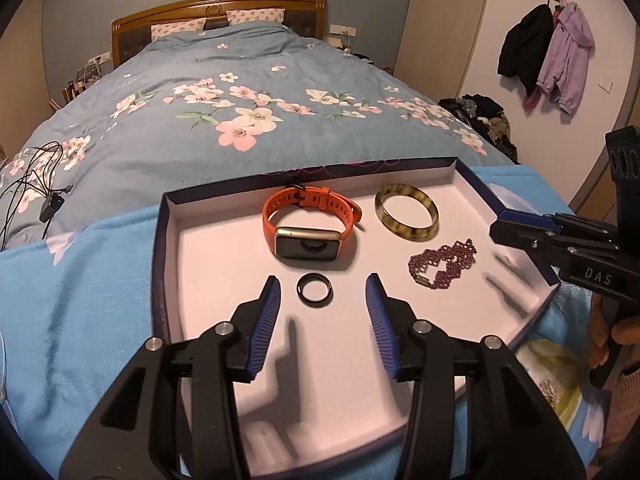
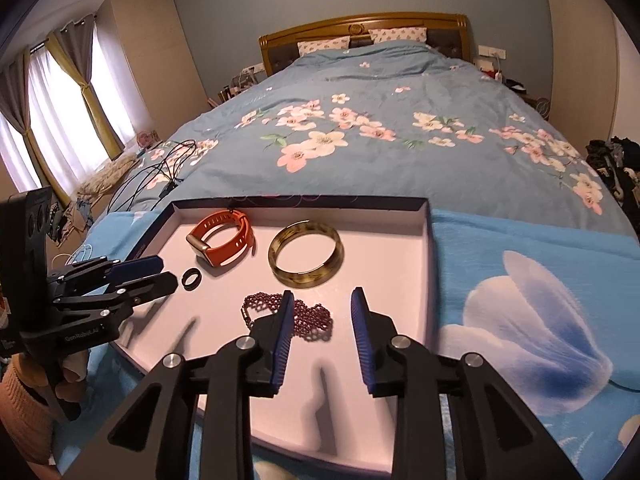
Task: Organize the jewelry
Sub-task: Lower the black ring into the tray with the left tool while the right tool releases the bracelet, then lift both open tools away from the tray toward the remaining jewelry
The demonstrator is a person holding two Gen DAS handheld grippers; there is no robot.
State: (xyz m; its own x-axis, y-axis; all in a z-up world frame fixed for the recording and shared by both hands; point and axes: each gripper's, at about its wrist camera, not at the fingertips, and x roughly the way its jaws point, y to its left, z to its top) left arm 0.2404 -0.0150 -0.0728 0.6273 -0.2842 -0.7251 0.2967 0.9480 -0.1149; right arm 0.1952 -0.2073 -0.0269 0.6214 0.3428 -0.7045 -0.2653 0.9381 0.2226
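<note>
Jewelry is seen laid out in a shallow box (image 1: 170, 216) on the bed. In the left wrist view, the orange watch (image 1: 310, 226) lies at the middle of the box, the mottled bangle (image 1: 407, 213) beside it toward the right wall, the purple bead bracelet (image 1: 442, 264) nearer than the bangle, and the black ring (image 1: 315, 289) just in front of the watch. The left gripper (image 1: 323, 294) is held spread, the ring lying free between its tips, nothing grasped.

In the right wrist view, the right gripper (image 2: 322, 308) is likewise parted and empty, the bead bracelet (image 2: 308, 316) partly hidden behind its left finger. The box's right wall (image 2: 430, 264) stands near. The loose beads could be snagged or dragged if the fingers were lowered carelessly; the small ring could be flicked aside by a misjudged pinch.
</note>
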